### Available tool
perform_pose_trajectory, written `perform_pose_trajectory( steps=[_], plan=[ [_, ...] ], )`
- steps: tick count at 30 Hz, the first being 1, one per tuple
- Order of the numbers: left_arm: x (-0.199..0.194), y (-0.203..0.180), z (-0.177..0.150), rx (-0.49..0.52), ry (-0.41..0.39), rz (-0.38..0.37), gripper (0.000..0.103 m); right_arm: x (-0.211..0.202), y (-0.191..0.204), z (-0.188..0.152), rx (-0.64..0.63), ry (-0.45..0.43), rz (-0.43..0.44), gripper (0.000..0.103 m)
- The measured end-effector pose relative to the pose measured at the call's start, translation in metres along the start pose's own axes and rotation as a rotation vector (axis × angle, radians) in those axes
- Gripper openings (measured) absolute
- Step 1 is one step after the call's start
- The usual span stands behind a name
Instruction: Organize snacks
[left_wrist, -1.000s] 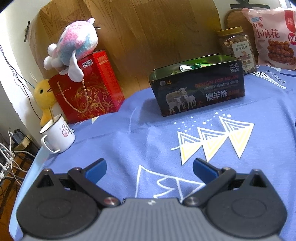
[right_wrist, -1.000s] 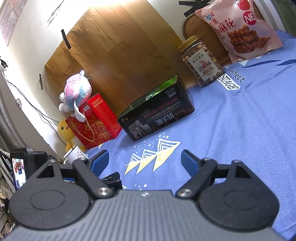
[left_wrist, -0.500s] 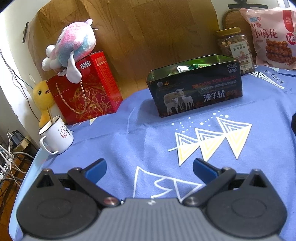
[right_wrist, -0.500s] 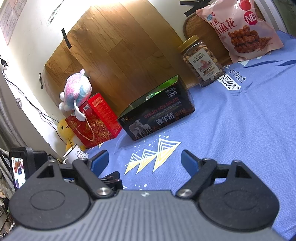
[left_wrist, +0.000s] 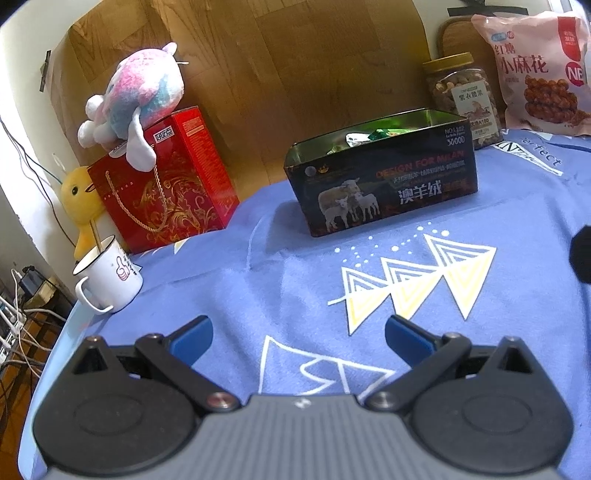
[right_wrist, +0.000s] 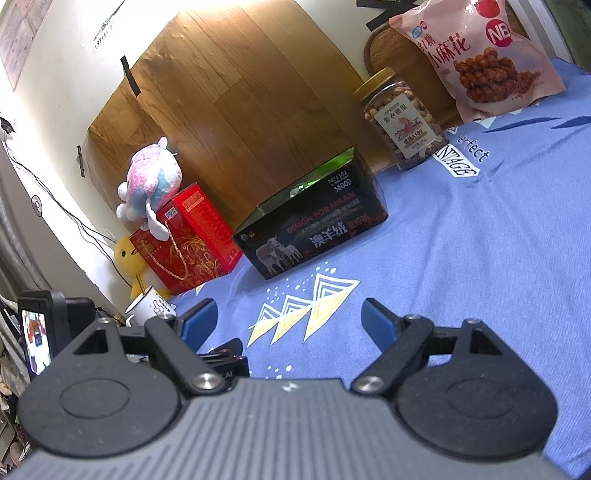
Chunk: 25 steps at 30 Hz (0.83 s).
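While both tools hover empty above the blue-clothed tabletop (left_wrist: 517, 206), the left tool (left_wrist: 298, 334) and right tool (right_wrist: 289, 320) gape wide; the dark tin (left_wrist: 384, 184) holding wrapped snacks (left_wrist: 364, 136) sits at frame centre, nut jar (left_wrist: 460, 98) and pink bag (left_wrist: 539, 70) upper right.

Black tongs (left_wrist: 298, 334), blue pads (left_wrist: 192, 338), silver pivot screws.

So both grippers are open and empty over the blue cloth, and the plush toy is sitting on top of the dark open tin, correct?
Not quite. The plush toy sits on top of the red gift box, not on the dark open tin, which stands apart to the right of it; the left wrist view shows this. The rest holds: the left gripper and right gripper are open and empty over the blue cloth.
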<state>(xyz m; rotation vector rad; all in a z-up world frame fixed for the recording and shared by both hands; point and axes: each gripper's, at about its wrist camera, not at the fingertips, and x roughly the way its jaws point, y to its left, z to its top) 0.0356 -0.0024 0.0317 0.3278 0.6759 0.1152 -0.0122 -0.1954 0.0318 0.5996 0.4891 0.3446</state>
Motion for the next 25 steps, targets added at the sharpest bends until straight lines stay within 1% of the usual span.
perform_pose_trajectory(
  steps=[10,18,20,23,25],
  plan=[
    [-0.0008,0.0001,0.0013,-0.016,0.003,-0.028,0.103,0.0003,0.0,0.0017,-0.006,0.003,-0.003,0.087],
    [-0.0018,-0.001,0.0013,-0.021,-0.001,-0.029,0.103,-0.0003,-0.0005,0.0011,-0.011,0.004,-0.003,0.087],
    [-0.0021,-0.0004,0.0018,-0.026,-0.002,-0.044,0.103,-0.0007,-0.0012,0.0012,-0.01,0.004,-0.001,0.087],
    [-0.0059,-0.0003,0.0022,-0.025,-0.014,-0.091,0.103,-0.0018,-0.0013,0.0011,-0.012,-0.001,-0.003,0.087],
    [-0.0078,-0.0021,0.003,-0.021,-0.018,-0.097,0.103,-0.0027,-0.0009,0.0009,-0.017,-0.003,-0.005,0.087]
  ],
)
